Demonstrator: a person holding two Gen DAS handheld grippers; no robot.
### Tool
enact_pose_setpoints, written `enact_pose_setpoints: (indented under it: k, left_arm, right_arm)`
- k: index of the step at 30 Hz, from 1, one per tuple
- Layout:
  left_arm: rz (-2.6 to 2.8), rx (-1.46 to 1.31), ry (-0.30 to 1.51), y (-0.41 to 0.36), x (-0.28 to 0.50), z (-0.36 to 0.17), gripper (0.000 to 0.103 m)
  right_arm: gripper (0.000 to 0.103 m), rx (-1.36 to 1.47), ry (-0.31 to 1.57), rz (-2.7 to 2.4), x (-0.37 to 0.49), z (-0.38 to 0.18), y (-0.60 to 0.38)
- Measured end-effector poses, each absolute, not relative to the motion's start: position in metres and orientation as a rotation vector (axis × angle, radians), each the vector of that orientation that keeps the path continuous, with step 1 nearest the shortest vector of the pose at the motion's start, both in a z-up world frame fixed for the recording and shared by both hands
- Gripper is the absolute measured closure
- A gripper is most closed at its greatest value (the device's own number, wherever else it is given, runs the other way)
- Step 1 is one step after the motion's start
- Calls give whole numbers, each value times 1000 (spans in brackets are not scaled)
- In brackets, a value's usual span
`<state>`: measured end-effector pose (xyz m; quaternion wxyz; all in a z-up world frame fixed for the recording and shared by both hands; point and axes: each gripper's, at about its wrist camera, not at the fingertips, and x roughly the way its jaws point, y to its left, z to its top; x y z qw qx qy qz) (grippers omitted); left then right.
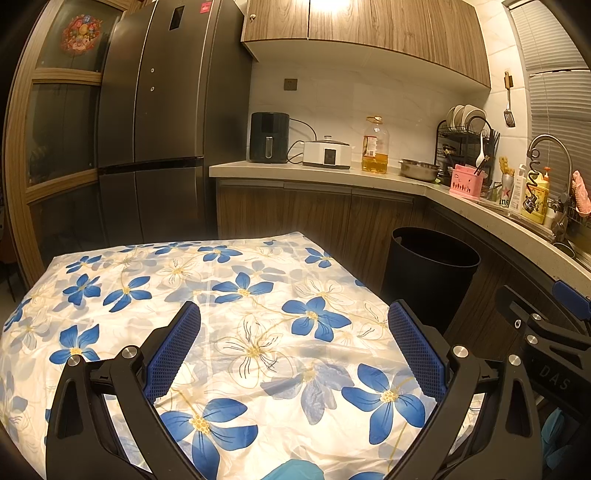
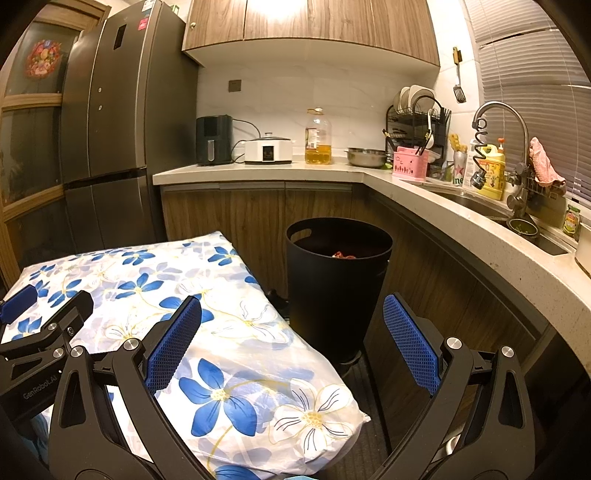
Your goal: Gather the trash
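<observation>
Here both the left gripper (image 1: 293, 345) and right gripper (image 2: 291, 339) gape empty; red trash (image 2: 343, 254) lies in the round black plastic bin (image 2: 332, 288), far right of the floral-clothed table (image 1: 221, 280); a careless reach could likely tip the bin

Warm, amber-tinted lighting; blown-out glare above the upper cabinets (image 1: 365, 26). Beyond them, corners vignette to black. Strong fisheye curvature at edges; focus sharp.
</observation>
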<state>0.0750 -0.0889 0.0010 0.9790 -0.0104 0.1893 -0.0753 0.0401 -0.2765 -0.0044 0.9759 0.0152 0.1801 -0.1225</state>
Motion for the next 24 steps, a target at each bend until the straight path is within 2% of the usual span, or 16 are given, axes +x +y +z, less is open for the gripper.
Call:
enact_pose_setpoints:
  k: [24]
  left_arm:
    - [-168,4,374,-93,72,-4,7]
  right_arm:
    - [6,33,366,-249,40,-7,-278]
